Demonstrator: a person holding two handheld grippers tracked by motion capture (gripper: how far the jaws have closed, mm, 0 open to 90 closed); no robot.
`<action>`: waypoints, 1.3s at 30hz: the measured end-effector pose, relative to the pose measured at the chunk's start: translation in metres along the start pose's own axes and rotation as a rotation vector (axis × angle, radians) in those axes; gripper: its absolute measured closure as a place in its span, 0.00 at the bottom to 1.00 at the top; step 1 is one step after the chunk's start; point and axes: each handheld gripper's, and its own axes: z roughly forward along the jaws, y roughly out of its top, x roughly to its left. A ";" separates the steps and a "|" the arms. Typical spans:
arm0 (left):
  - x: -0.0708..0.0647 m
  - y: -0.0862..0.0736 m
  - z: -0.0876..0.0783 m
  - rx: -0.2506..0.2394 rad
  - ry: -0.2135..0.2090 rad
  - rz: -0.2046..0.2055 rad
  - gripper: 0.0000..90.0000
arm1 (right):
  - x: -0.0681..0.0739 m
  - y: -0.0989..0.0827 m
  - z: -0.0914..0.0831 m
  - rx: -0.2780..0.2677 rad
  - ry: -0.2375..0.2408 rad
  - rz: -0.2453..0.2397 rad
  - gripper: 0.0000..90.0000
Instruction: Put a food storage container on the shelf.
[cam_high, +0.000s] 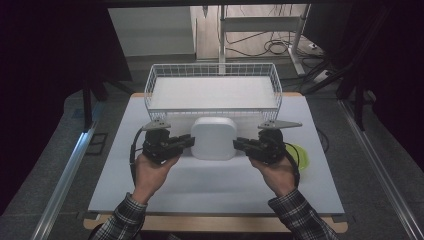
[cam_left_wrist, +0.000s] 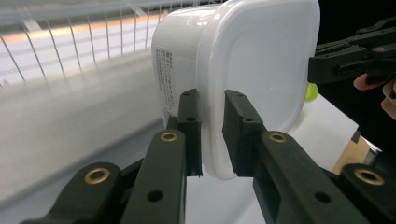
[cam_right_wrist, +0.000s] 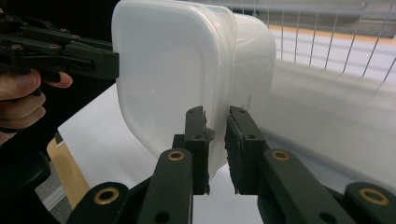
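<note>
High view, near to far: 2 plaid-sleeved forearms enter from the bottom edge. Left gripper (cam_high: 187, 141) and right gripper (cam_high: 240, 144) each have their jaws nearly closed, clamped on opposite rims of the white rounded-square plastic lidded container (cam_high: 214, 138). That container sits between them over the white table (cam_high: 210, 185), just in front of the white wire basket (cam_high: 212, 89) (a yellow-green object (cam_high: 301, 156) lies beside the right hand). Judged step: a 2-handed carry toward the basket. Next move calls for level, matched travel clearing the basket's near wall.
</note>
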 end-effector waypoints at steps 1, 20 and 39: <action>0.000 0.003 -0.001 -0.003 0.003 0.004 0.87 | 0.000 0.003 -0.001 -0.005 -0.001 -0.001 0.88; 0.007 0.066 -0.017 -0.073 0.034 0.029 0.86 | 0.000 0.072 -0.009 -0.076 -0.018 -0.048 0.88; 0.036 0.109 0.003 -0.072 0.018 -0.011 0.86 | -0.020 0.116 0.006 -0.099 -0.059 -0.024 0.88</action>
